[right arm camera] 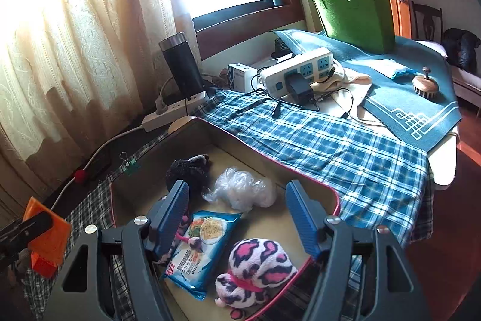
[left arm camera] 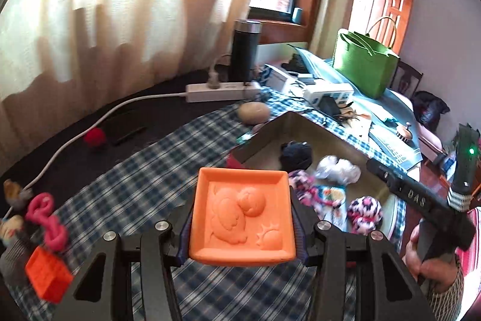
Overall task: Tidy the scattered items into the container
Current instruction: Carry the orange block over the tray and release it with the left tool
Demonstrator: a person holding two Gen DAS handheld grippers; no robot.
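Orange tray (left arm camera: 242, 214) pinched in left claw (left arm camera: 242, 233), carried toward box (left arm camera: 303, 118) at two o'clock; right claw (right arm camera: 237, 215) spread above it.

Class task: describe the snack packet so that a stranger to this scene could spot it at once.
Find the open box on the checked cloth. On its floor, between the crumpled clear plastic and the pink-spotted plush toy, lies the snack packet. It alone is flat, blue and printed.

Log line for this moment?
left gripper: shut on orange tray | right gripper: open above container | tray not yet in
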